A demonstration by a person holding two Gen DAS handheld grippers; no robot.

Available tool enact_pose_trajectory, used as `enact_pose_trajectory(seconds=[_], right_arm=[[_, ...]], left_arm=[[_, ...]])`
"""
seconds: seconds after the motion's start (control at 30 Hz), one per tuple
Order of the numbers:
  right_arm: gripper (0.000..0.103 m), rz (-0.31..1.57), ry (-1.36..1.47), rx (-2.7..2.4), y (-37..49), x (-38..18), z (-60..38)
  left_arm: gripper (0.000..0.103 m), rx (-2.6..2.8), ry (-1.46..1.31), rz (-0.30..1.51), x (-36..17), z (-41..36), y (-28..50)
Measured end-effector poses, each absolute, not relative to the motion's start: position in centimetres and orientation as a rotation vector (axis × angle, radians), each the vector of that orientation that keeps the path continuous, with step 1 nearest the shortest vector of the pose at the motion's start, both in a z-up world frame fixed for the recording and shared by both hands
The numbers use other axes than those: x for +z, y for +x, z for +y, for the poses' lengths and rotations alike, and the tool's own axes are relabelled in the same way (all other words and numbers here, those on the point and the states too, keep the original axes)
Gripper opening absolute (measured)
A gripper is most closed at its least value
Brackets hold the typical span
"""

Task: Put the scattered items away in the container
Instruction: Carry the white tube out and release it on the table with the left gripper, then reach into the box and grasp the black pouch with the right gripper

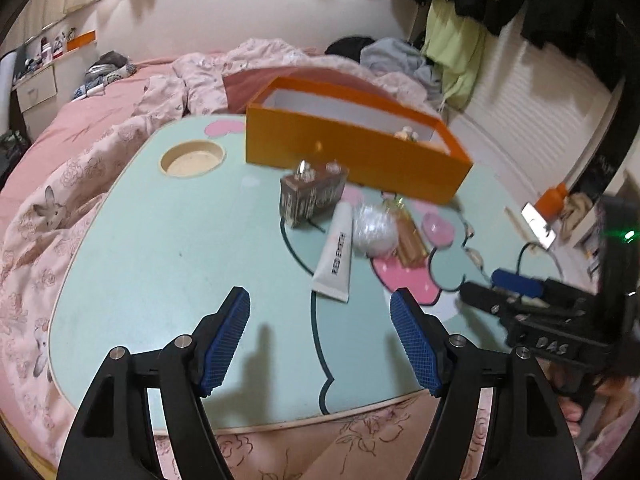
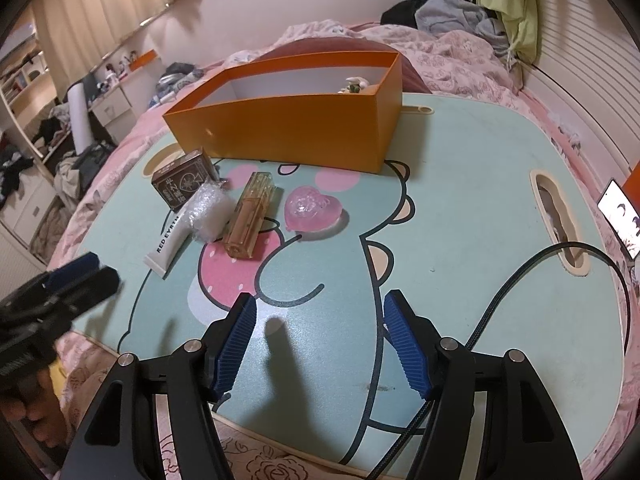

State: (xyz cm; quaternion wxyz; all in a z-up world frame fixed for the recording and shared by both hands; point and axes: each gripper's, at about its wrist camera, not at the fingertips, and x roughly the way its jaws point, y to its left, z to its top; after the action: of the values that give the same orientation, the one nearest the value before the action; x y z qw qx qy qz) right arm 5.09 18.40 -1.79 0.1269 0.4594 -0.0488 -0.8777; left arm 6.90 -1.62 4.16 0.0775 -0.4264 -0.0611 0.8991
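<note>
An open orange box [image 1: 352, 152] [image 2: 288, 124] stands at the far side of the teal table, with a small figurine [image 2: 354, 84] inside its right end. In front of it lie a brown card box [image 1: 310, 196] [image 2: 182, 180], a white tube [image 1: 336, 258] [image 2: 170, 240], a clear-wrapped ball [image 1: 374, 230] [image 2: 208, 214], an amber bottle [image 1: 410, 240] [image 2: 250, 216] and a pink heart [image 1: 438, 230] [image 2: 312, 210]. My left gripper [image 1: 320, 300] [image 2: 98, 270] is open and empty, just short of the tube. My right gripper [image 2: 320, 304] [image 1: 484, 290] is open and empty, nearer than the heart.
The teal cartoon table [image 1: 160, 260] sits on a bed with pink bedding [image 1: 60, 200]. It has a round cup recess [image 1: 192, 158] and a slot [image 2: 556, 216]. A black cable [image 2: 520, 292] crosses its right side, and a lit phone [image 2: 622, 216] lies beyond.
</note>
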Motion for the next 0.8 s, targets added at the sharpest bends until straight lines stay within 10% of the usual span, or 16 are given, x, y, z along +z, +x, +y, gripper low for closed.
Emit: enact_pose_trajectory(seconds=[0.5, 0.8], right_arm=[[0.058, -0.116, 1.309, -2.555, 4.4, 0.7, 19.0], [0.057, 0.196, 1.382, -2.492, -5.7, 9.5, 16.6]], left_arm=[[0.103, 2.688, -1.399, 0.073, 0.6, 0.9, 5.6], [0.103, 2.684, -1.394, 0.066, 0.8, 0.5, 5.6]])
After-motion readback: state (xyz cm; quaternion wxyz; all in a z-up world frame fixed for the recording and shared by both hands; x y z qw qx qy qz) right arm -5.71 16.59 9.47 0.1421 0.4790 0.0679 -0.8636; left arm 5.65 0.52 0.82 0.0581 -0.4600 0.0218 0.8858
